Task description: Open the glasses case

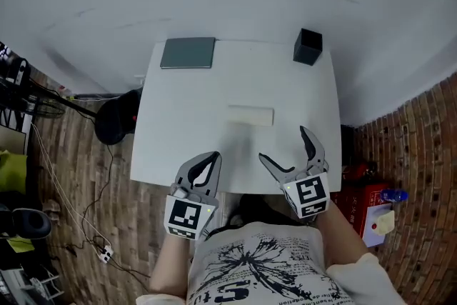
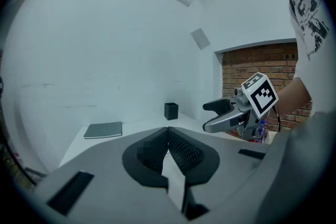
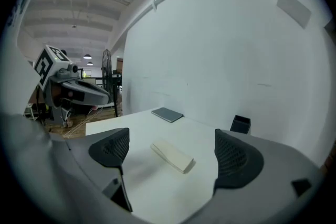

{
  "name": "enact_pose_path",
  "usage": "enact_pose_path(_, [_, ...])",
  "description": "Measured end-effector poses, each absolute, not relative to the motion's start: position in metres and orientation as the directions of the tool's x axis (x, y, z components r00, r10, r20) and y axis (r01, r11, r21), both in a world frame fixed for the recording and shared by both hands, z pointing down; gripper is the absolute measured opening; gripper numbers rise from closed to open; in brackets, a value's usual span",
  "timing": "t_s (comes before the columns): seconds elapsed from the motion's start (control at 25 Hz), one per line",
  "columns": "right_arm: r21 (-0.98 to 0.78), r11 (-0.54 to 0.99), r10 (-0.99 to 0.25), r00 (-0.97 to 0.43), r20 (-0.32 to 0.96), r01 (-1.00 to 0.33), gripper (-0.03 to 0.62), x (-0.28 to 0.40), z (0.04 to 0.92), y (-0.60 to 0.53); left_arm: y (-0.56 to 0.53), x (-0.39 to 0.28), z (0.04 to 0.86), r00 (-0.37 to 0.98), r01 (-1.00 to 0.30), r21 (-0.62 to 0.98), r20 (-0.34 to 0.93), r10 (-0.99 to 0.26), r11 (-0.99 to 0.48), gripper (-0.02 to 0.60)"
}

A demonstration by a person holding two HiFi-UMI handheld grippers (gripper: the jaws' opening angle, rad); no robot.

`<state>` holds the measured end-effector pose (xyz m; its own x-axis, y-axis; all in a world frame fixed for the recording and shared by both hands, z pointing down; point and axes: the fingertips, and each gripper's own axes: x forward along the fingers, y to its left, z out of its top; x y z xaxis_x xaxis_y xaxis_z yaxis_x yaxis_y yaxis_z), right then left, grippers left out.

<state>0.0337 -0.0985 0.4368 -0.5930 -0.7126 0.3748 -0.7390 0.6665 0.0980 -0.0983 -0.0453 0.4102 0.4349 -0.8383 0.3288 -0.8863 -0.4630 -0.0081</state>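
A closed cream glasses case lies flat in the middle of the white table. In the right gripper view the case sits ahead, between the two wide-apart jaws. My right gripper hangs open over the table's near edge, short of the case. My left gripper is at the near left edge with its jaws pressed together and nothing between them. In the left gripper view the shut jaws hide the case, and the right gripper shows at the right.
A grey notebook lies at the table's far left corner and a black square cup stands at the far right corner. A white wall runs behind the table. A red box sits on the floor at the right, cables at the left.
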Motion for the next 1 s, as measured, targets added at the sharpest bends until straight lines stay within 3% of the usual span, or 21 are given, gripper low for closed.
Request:
enact_pose_path(0.44, [0.061,0.83,-0.449,-0.598,0.664,-0.555,0.506,0.014,0.555,-0.175,-0.136,-0.088,0.532,0.412,-0.891,0.063,0.53,-0.741,-0.45,0.014])
enact_pose_path(0.6, [0.051,0.88,-0.337,-0.547,0.766,-0.472,0.485,0.009,0.59,-0.183,-0.151,-0.081,0.569,0.422,-0.88,0.086,0.591,-0.688,-0.466,0.014])
enact_pose_path(1.0, [0.143,0.966,-0.22,-0.394,0.892,-0.217,0.426,-0.006,0.622,-0.19,-0.173,-0.077,0.62,0.427,-0.864,0.117,0.685,-0.59,-0.489,0.014])
